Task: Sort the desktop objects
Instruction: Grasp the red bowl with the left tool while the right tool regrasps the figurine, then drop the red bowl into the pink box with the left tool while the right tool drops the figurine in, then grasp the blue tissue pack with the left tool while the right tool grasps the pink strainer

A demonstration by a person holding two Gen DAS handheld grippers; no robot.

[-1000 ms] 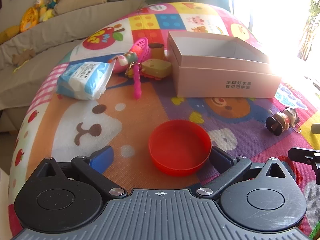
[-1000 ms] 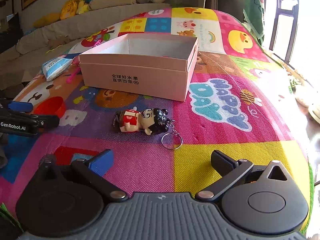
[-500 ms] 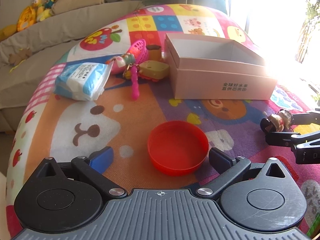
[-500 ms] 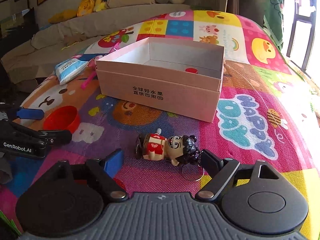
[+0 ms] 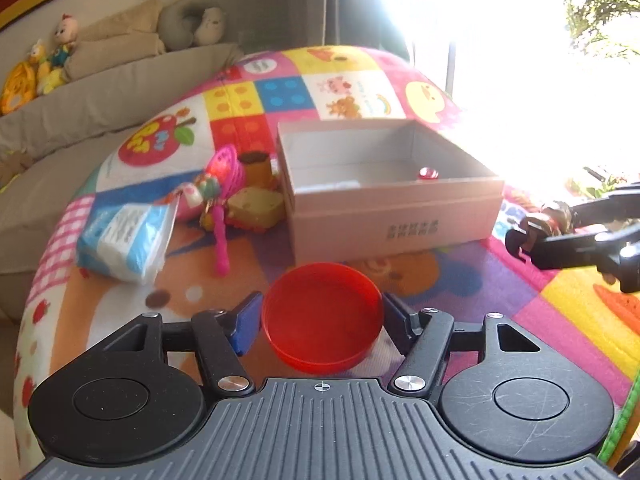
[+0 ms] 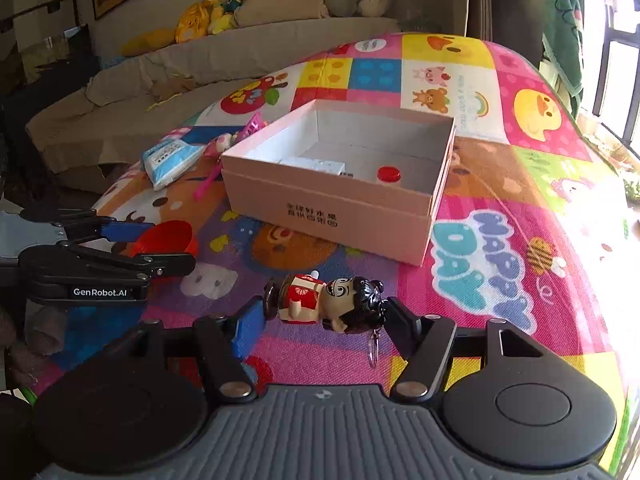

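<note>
Left gripper (image 5: 322,320) closing on red lid (image 5: 323,316), right gripper (image 6: 324,316) pinching doll keychain (image 6: 328,302), both off the mat. Box (image 6: 320,208) at 12 o'clock holds few items; tissue pack (image 5: 124,240), toys at 10 o'clock left

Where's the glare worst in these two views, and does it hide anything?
Left wrist view: window light blows out the upper right, washing over the pink box's far corner and the right tool. Right wrist view: glare only along the right edge; the doll keychain stays sharp.
</note>
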